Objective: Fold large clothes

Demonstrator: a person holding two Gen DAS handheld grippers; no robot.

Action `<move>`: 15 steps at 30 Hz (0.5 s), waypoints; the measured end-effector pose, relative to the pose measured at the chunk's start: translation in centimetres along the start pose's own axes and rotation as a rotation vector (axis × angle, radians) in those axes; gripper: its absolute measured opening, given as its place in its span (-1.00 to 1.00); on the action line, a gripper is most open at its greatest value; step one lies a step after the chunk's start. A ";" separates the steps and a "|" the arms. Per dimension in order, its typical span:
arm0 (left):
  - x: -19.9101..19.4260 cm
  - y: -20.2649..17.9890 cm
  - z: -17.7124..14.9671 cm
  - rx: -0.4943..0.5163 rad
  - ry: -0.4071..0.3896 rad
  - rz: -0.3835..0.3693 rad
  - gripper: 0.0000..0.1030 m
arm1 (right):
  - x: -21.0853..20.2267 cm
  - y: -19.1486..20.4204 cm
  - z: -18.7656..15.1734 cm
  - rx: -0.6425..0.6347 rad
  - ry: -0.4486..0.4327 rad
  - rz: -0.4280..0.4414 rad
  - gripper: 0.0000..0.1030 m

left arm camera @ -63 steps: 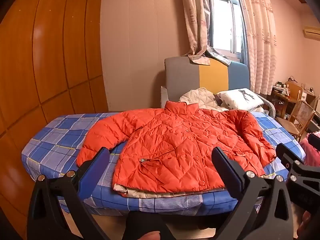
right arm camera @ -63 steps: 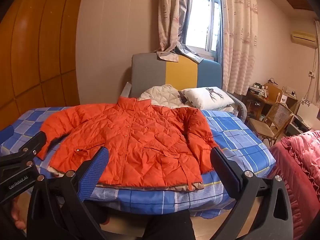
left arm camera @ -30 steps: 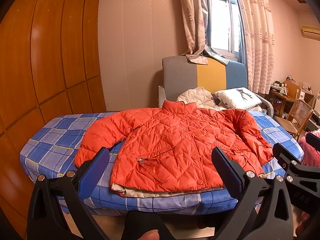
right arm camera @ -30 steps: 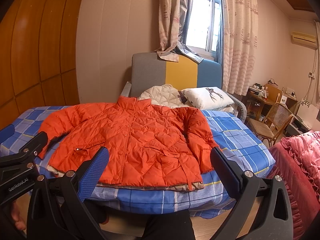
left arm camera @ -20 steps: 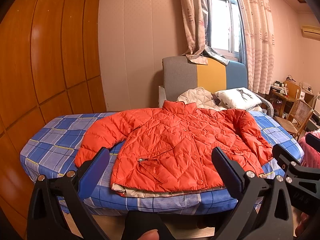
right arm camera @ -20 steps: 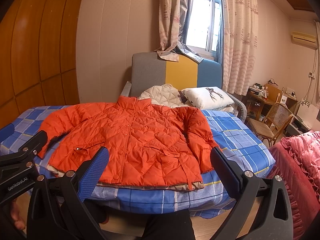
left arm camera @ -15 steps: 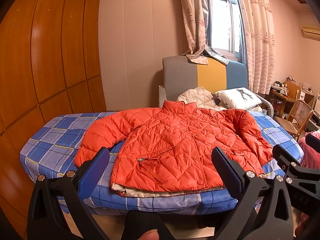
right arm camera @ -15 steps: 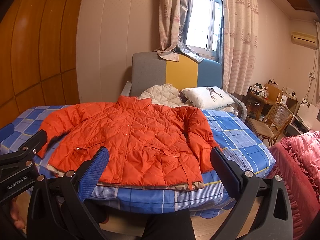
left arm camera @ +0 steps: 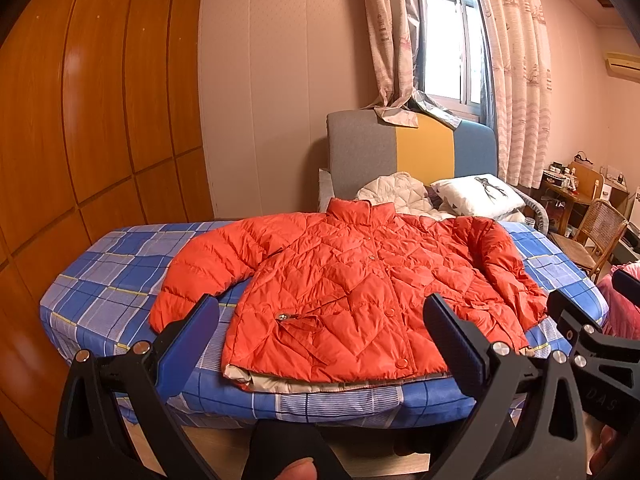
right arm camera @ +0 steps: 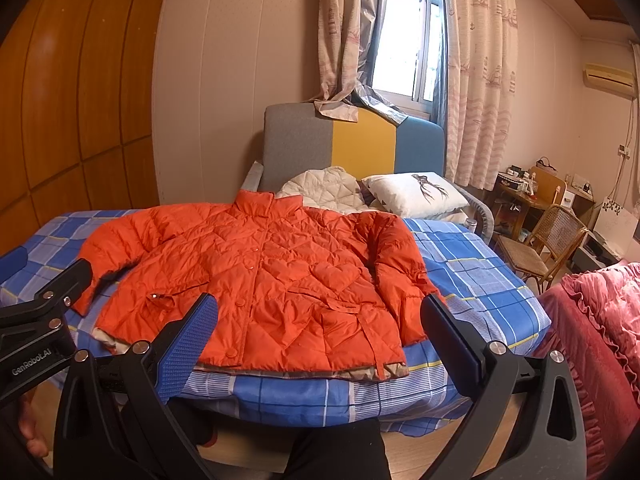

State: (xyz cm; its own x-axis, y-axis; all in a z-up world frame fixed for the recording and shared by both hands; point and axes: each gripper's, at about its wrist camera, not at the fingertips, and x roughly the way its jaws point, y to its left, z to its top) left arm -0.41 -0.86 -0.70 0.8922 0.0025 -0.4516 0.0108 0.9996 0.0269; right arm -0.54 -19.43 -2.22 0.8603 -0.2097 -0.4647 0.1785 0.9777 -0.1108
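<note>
Orange jacket (left arm camera: 352, 280) flat on bed (left arm camera: 100, 280); my left gripper (left arm camera: 320, 340) and right gripper (right arm camera: 316, 332) spread wide, short of it.

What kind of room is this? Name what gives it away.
A home bedroom, most likely: a bed with a checked blue sheet, a pillow by the headboard, and a curtained window.

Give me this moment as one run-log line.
phase: pre-grasp | orange jacket: flat, unfolded on bed | left gripper: open, empty | right gripper: open, empty | contact: none
</note>
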 end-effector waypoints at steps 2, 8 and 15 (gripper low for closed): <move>0.1 0.1 -0.1 -0.003 0.004 0.000 0.97 | 0.1 0.0 0.0 0.000 0.001 0.002 0.94; 0.7 0.3 -0.3 -0.006 0.020 0.007 0.97 | 0.2 -0.4 -0.2 -0.003 0.011 0.005 0.94; 2.1 0.7 -0.5 -0.012 0.059 0.009 0.97 | 1.7 -0.3 -0.7 -0.006 0.044 0.017 0.94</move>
State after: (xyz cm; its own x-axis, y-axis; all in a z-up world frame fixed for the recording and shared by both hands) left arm 1.21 -0.18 -2.10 0.8640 0.0133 -0.5033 -0.0032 0.9998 0.0210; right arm 0.56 -20.05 -3.56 0.8414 -0.1934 -0.5046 0.1607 0.9811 -0.1079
